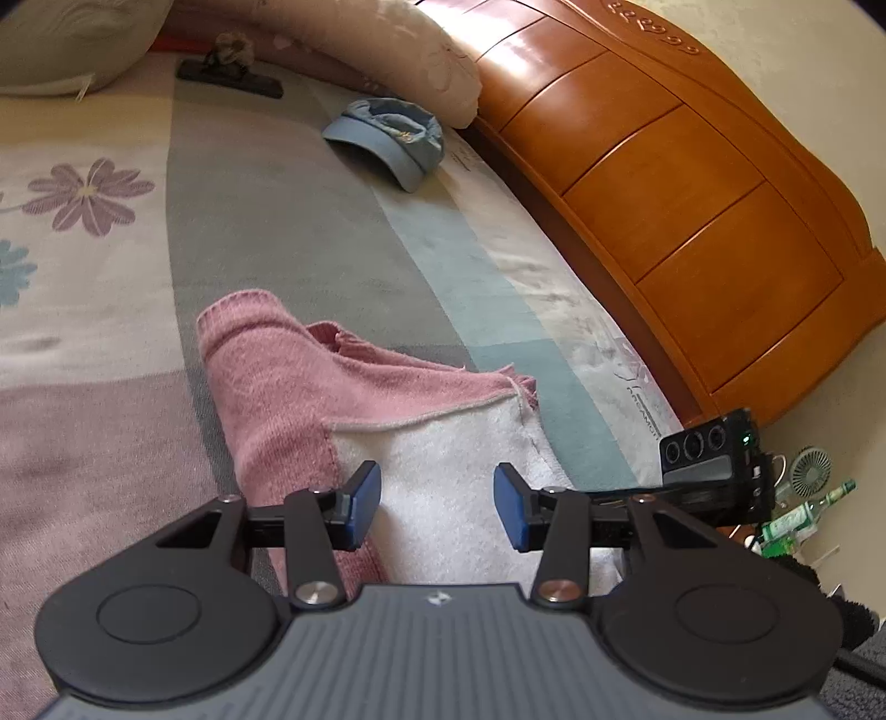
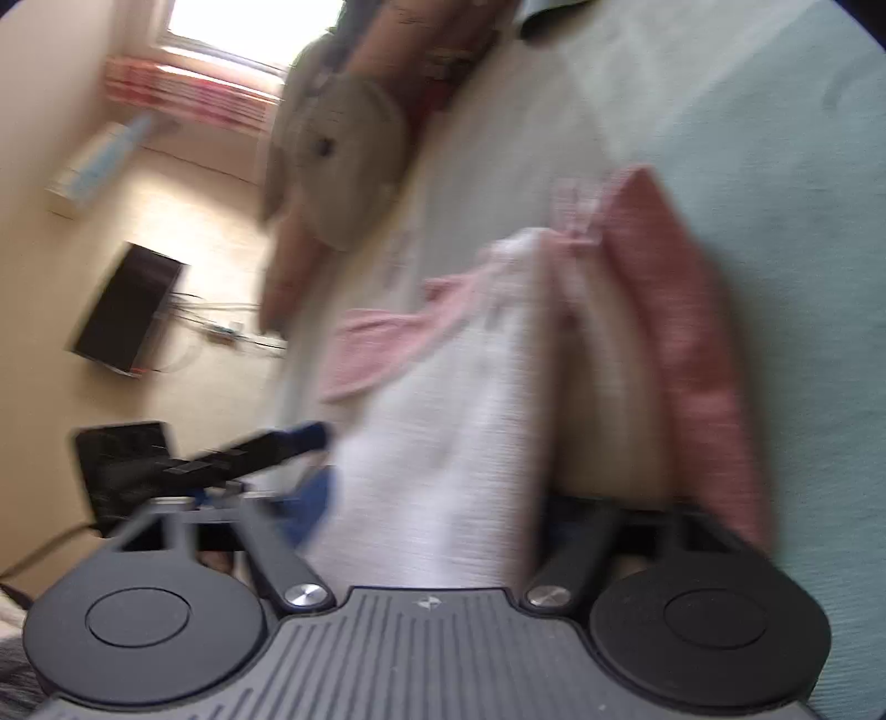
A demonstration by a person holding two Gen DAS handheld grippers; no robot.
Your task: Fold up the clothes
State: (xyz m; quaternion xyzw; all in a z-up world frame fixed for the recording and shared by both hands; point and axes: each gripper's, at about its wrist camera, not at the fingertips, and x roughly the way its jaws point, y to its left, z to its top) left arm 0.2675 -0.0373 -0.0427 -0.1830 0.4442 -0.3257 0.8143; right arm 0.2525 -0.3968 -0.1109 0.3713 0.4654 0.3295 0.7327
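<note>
A pink and white knitted garment [image 1: 310, 382] lies bunched on the bed. My left gripper [image 1: 437, 507] hovers over its white part with the blue pads [image 1: 365, 501] apart and not pressing the cloth. In the blurred right wrist view, the garment's white part [image 2: 443, 443] runs up between the fingers of my right gripper [image 2: 437, 509] and fills the gap; the blue left pad [image 2: 313, 498] touches its edge and the right pad is hidden under cloth. The pink part [image 2: 692, 332] hangs to the right. The left gripper's finger [image 2: 299, 435] shows at the left.
A striped and flowered bedsheet [image 1: 266, 221] covers the bed. A blue cap [image 1: 387, 138] lies further up, near pillows [image 1: 387, 50] and a wooden headboard [image 1: 664, 166]. Bottles and a small fan [image 1: 811, 471] stand on the floor. A plush toy [image 2: 338, 160] lies at the bed's edge.
</note>
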